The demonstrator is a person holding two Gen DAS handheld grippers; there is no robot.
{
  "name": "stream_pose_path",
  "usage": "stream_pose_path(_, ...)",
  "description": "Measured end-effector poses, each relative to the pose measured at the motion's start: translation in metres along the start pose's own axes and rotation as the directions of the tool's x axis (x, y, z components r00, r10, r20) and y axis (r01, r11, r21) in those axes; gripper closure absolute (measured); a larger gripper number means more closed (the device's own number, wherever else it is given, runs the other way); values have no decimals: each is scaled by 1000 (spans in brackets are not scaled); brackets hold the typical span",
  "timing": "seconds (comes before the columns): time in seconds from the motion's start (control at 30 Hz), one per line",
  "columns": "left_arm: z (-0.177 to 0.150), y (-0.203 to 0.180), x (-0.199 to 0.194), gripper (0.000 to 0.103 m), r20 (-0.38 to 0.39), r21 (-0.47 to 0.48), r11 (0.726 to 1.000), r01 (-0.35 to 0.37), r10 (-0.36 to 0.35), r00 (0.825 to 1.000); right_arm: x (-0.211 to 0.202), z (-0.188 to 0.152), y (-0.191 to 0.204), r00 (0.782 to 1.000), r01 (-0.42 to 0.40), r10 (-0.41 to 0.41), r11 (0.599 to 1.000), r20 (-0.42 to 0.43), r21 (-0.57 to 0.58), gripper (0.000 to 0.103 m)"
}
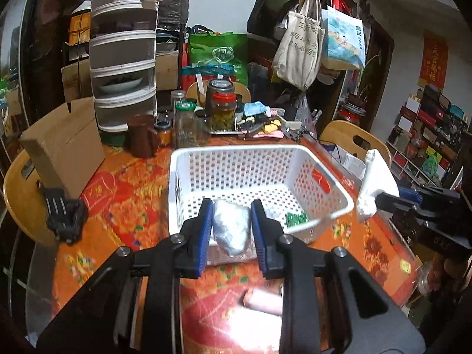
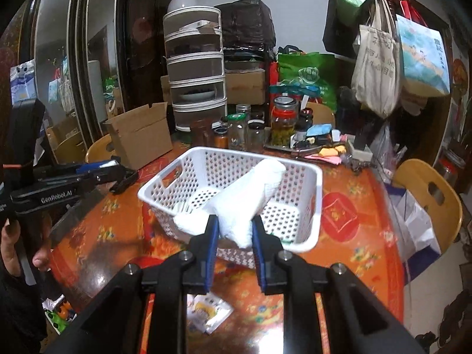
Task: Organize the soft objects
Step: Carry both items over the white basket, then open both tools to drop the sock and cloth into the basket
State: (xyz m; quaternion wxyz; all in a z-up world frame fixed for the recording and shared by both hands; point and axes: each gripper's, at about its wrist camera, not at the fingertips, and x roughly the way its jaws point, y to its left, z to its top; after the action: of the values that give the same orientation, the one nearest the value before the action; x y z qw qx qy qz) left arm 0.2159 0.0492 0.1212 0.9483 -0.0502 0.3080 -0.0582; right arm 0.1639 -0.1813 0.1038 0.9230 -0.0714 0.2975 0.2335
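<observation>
My left gripper (image 1: 231,206) is shut on a silvery plastic-wrapped soft packet (image 1: 231,230), held above the near rim of the white perforated basket (image 1: 236,149). A small green item (image 1: 296,218) lies inside the basket. My right gripper (image 2: 234,219) is shut on a white rolled cloth (image 2: 250,194), which sticks up over the basket (image 2: 317,194). In the left wrist view the right gripper (image 1: 380,200) and its cloth (image 1: 376,177) hang just right of the basket. In the right wrist view the left gripper (image 2: 118,177) shows at the left.
The basket stands on a round table with an orange flowered cloth (image 1: 118,206). Behind it are jars (image 1: 224,106), a cardboard box (image 1: 63,144) and a tiered food cover (image 1: 124,67). A pink roll (image 1: 262,301) and a sachet (image 2: 208,312) lie near the front. Wooden chairs (image 1: 357,138) ring the table.
</observation>
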Motion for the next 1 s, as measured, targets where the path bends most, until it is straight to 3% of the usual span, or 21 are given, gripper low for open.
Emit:
stream_pose_path(0.43, 80, -10, 44, 79, -64, 10, 999, -44, 44, 997, 45, 57, -31, 994, 61, -59, 998, -92, 10, 82)
stream_pose_path(0.57, 80, -9, 87, 79, -140, -2, 999, -52, 51, 989, 83, 57, -39, 981, 83, -81, 997, -176, 4, 82)
stream_pose_path(0.83, 50, 0, 169, 79, -272, 14, 994, -108, 107, 956, 151, 36, -45, 934, 135, -138, 990, -331, -34, 82)
stream_pose_path(1.0, 29, 8, 205, 79, -335, -10, 995, -101, 92, 938, 183, 22, -38, 897, 144, -172, 985, -408, -98, 82)
